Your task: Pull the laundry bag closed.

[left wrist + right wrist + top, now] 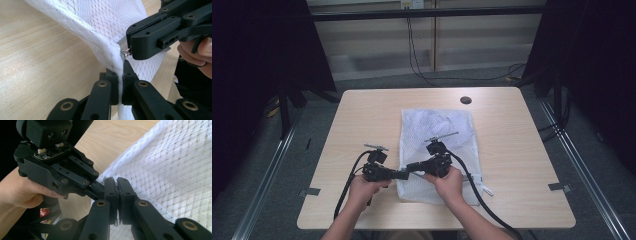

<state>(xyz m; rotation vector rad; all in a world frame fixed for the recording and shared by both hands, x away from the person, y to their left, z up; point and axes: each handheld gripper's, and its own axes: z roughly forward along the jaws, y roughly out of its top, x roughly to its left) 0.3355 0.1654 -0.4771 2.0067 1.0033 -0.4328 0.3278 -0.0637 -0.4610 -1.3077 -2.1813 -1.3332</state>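
Flat on the pale wooden tabletop [362,130] — a white mesh zippered laundry bag [434,130]. Left hand-held gripper [122,58] clamped on its near-left edge; right hand-held gripper [117,182] just beside — tips meeting, pinched shut on the same mesh edge.

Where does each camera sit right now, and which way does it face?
High view: above the person's side, looking forward and down on the table and mesh bag; forearms, both hands.
Left gripper view: rides the left gripper, looking along its fingers clamped on the bag's edge; right gripper beyond.
Right gripper view: rides the right gripper, fingers closed at the bag; left hand beyond.
Shared: bag, table.
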